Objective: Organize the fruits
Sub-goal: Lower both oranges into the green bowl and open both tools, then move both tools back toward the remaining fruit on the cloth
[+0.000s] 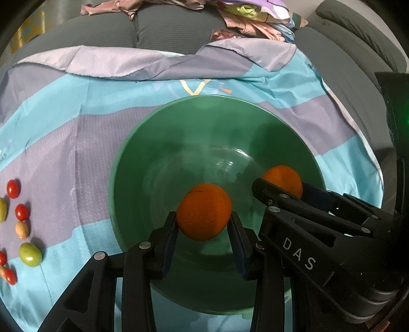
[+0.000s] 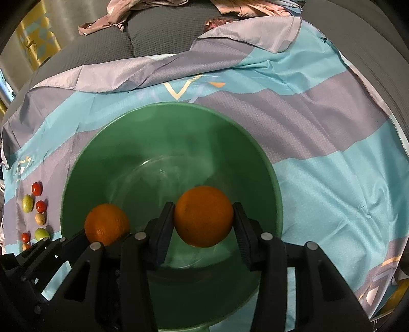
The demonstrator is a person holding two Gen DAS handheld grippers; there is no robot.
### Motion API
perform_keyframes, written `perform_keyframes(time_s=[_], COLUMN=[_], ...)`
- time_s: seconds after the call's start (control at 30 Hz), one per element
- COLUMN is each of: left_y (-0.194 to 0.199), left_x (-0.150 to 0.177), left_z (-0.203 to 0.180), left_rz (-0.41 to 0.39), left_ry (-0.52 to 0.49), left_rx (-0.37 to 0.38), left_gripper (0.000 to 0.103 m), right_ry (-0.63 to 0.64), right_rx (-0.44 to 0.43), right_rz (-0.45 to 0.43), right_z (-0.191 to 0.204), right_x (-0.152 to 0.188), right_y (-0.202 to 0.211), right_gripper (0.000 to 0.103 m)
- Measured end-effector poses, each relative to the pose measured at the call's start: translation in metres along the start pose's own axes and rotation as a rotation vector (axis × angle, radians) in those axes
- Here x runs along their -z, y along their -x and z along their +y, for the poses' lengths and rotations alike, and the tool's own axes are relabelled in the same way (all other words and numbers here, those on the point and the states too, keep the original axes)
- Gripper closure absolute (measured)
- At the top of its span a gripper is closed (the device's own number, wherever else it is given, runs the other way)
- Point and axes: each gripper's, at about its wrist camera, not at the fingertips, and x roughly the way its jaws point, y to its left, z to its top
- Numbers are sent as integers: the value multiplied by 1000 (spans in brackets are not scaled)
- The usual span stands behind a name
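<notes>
A green bowl [image 1: 143, 143] [image 2: 84, 153] sits on a blue and purple striped cloth. My left gripper [image 1: 204, 224] is shut on an orange [image 1: 203, 210] held over the bowl's inside. My right gripper [image 2: 204, 217] is shut on a second orange [image 2: 203, 219], also above the bowl. In the left wrist view the right gripper [image 1: 281, 187] comes in from the right with its orange [image 1: 282, 180]. In the right wrist view the left gripper's orange [image 2: 106, 223] shows at the lower left, its fingers mostly hidden.
Several small red, green and tan fruits [image 1: 21, 224] [image 2: 37, 212] lie on the cloth left of the bowl. A grey sofa [image 1: 163, 30] with crumpled clothes [image 1: 255, 12] lies behind. A yellow fruit [image 2: 398, 293] peeks in at the lower right edge.
</notes>
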Motion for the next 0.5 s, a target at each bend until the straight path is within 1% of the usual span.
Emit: perform_keyframes(time_s=[0.07,0.1,0.13,0.23,0.33,0.43,0.5], left_y=[4,10,17,35,60,87,105], left_x=[0,0,1,1,4,8,14], left_z=[1,1,1,7,23,51,77], left_rz=[-2,-21,-44,-63,-101,-150,-174], left_ry=[9,5,1,11,43,98,134], left_rx=[15,27,38,58,77,68,49], left_gripper=[62,62,62,62,60,56,56], right_ry=[-5,-5,-3,-1,10,32,46], right_rx=[-13,-22,-35,-67,-89,-106,-129], right_rz=[-13,-28,-46,-101,-153,-193,-214], right_z=[1,2,3,9,16,27,36], right_x=[0,-1,-1,-2,-3,-2,-2], right_y=[3,7,12,28,44,57,63], right_gripper=[45,38,36,36,36,36,36])
